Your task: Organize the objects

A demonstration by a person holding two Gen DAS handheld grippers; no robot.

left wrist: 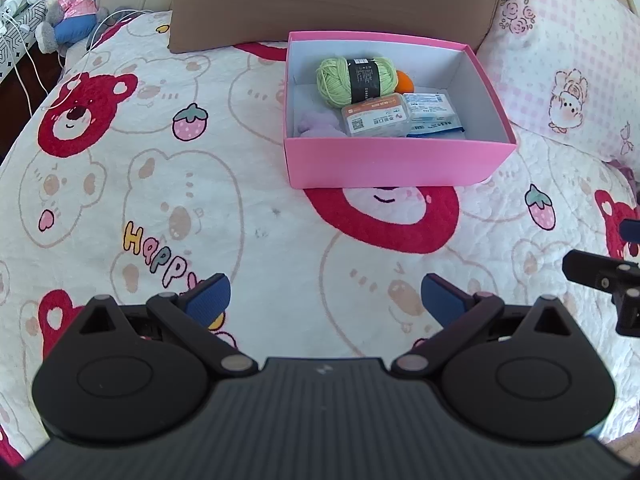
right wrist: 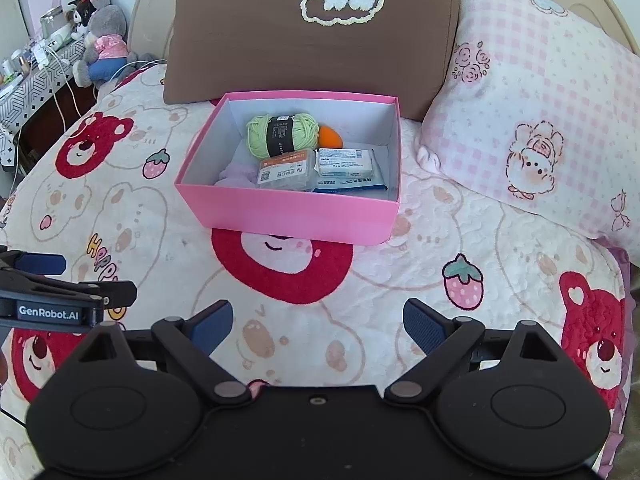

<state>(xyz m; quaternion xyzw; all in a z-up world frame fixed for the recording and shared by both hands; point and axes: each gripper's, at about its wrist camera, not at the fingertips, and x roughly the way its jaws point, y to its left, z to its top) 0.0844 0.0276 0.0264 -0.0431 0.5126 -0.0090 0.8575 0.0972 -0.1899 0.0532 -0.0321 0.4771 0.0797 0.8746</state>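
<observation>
Bedspread [left wrist: 248, 216] bare before pink box [left wrist: 392, 164]

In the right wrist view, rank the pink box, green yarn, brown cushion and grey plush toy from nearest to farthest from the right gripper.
1. Pink box, straight ahead.
2. Green yarn, inside the box toward its back.
3. Brown cushion, behind the box.
4. Grey plush toy, far left corner.

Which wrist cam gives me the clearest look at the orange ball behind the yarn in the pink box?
The right wrist view: there the orange ball sticks out well clear of the green yarn in the pink box. In the left wrist view only a sliver of it shows past the yarn.
</observation>
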